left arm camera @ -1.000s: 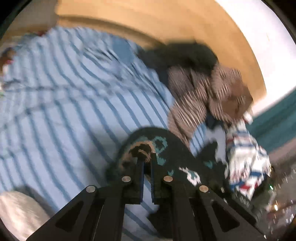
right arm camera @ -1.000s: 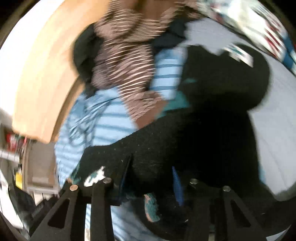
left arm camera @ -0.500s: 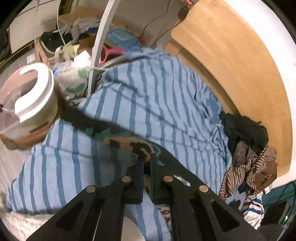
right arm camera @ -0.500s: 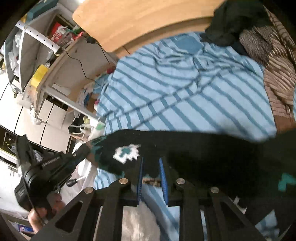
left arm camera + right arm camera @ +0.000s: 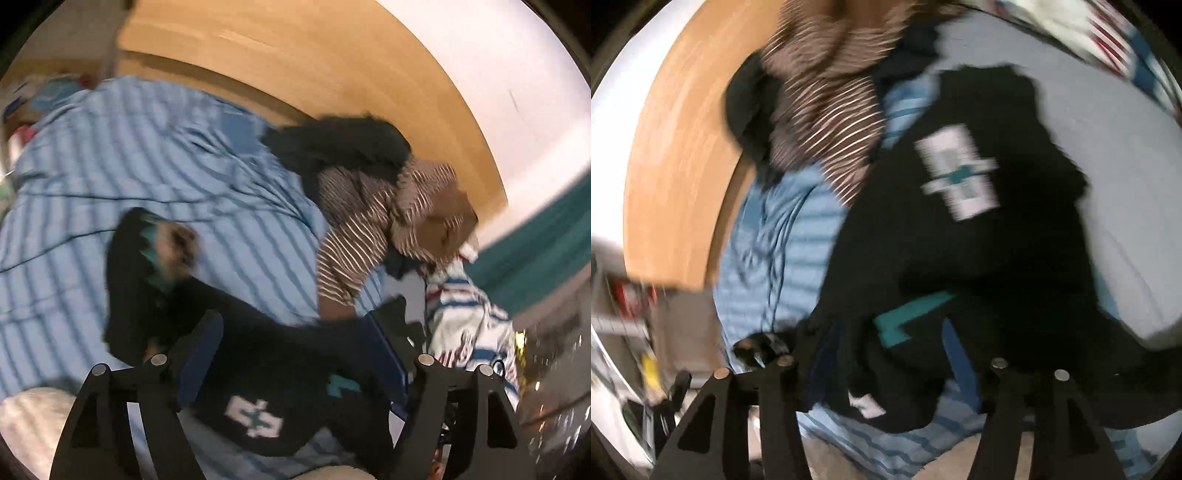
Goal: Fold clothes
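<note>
A black knitted sweater (image 5: 258, 369) with teal and white pattern lies bunched on the blue striped bed sheet (image 5: 110, 166), one cuff (image 5: 162, 251) flung out to the left. My left gripper (image 5: 295, 343) hovers over it; its jaws are opening wide, with fabric lying loose between the pads, not pinched. In the right wrist view the same sweater (image 5: 960, 229) shows a white cross motif. My right gripper (image 5: 890, 362) is over its near edge, jaws opening, with cloth between the fingers but not pressed.
A pile of clothes sits toward the wooden headboard (image 5: 295, 55): a black garment (image 5: 340, 147), a brown striped top (image 5: 354, 236) and a white, blue and red piece (image 5: 469, 325). A white fluffy cloth (image 5: 29, 413) lies at the near left. A grey surface (image 5: 1108, 184) lies right of the sweater.
Half a second ago both grippers were shut on the sweater, stretched out near the bed's left side. Now both have swung back toward the clothes pile, their jaws stand apart, and the sweater lies on the sheet.
</note>
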`<action>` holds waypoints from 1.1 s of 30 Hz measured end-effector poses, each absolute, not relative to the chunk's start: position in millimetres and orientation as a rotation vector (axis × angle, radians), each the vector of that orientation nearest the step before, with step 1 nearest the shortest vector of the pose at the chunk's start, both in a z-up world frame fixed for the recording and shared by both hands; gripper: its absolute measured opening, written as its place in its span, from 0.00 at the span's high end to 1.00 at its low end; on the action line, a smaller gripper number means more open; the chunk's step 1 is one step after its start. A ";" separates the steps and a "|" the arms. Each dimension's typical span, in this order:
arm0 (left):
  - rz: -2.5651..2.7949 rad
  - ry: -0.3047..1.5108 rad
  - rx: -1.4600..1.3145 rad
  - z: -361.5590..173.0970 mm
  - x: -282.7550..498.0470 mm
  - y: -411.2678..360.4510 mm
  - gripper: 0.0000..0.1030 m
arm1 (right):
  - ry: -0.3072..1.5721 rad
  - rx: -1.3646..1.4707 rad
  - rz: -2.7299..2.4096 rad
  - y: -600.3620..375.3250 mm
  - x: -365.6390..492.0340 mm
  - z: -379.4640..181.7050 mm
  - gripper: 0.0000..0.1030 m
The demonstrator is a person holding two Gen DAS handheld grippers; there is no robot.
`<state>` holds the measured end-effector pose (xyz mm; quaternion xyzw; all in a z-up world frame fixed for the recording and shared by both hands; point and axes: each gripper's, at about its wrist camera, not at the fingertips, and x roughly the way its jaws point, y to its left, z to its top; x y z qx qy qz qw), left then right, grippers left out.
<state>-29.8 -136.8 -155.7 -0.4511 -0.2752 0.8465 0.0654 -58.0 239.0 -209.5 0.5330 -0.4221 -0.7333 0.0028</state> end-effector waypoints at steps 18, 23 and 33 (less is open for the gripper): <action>2.376 0.561 -1.447 -263.3 -81.0 -28.2 0.24 | -1.453 1.812 -2.280 258.2 -132.9 -288.8 0.32; 2.348 0.700 -1.334 -286.3 -98.3 -2.0 0.61 | -1.357 1.756 -2.398 255.6 -147.7 -273.5 0.66; 2.699 0.061 -1.345 -244.8 -131.1 -90.3 0.91 | -0.812 1.518 -2.562 167.9 -236.0 -166.9 0.87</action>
